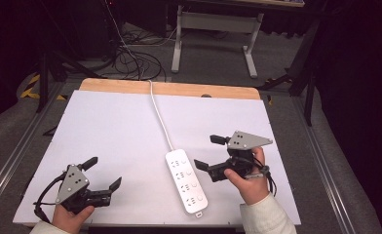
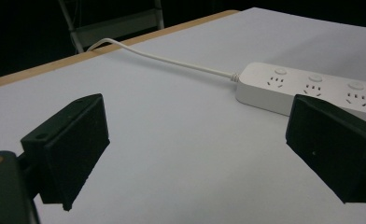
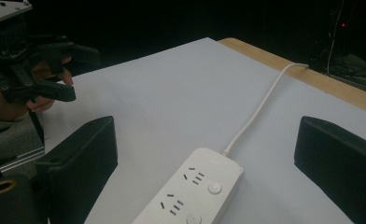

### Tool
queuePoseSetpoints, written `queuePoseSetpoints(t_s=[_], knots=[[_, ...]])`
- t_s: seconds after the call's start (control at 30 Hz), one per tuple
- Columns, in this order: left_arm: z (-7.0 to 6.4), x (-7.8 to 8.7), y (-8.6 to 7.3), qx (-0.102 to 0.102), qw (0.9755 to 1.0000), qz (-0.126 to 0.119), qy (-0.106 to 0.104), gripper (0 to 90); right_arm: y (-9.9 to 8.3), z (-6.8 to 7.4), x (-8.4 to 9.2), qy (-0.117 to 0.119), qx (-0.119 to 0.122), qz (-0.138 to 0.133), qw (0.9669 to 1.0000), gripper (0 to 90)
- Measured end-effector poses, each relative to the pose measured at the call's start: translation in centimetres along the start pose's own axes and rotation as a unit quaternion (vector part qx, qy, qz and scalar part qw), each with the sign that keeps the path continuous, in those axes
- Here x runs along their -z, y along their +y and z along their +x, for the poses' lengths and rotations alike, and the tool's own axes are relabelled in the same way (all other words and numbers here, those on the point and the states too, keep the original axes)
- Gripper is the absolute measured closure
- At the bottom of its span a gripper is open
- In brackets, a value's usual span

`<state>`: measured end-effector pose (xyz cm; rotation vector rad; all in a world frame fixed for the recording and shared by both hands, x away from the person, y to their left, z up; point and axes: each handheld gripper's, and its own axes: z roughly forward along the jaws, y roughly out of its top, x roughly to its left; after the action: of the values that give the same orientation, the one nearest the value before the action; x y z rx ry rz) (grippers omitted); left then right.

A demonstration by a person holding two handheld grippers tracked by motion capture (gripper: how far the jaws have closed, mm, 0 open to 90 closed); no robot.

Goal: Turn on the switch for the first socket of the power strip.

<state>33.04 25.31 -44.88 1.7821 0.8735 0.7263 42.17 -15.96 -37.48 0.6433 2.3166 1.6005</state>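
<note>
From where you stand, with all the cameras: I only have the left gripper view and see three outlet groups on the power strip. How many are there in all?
Observer: Four. In the high view the power strip lies in full on the white table, its near end towards the person.
Operator: Is the right gripper on it?
Observer: No. The right gripper is beside the strip, jaws wide apart, holding nothing.
Operator: Where does the cord run?
Observer: The white cord leaves the strip's far end and goes off over the table's wooden far edge.
Operator: And my own gripper?
Observer: The left gripper is open near the table's near left side, apart from the strip.
</note>
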Motion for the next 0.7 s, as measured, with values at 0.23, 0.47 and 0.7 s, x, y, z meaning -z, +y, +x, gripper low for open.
queuePoseSetpoints(t_s=[0.23,0.47,0.7], knots=[[0.0,0.0,0.0,0.0,1.0,0.0,-0.001,6.6,-1.6,-0.1,1.5,-0.014,-0.001,-0.006,0.9999,6.7],[0.0,0.1,0.0,-0.002,1.0,0.0,0.001,6.6,-3.1,-0.4,2.5,-0.031,0.006,-0.007,0.9995,6.7],[-0.1,0.1,0.0,-0.004,1.0,0.0,0.003,6.6,-5.1,-0.8,3.3,-0.044,0.005,-0.002,0.999,6.7]])
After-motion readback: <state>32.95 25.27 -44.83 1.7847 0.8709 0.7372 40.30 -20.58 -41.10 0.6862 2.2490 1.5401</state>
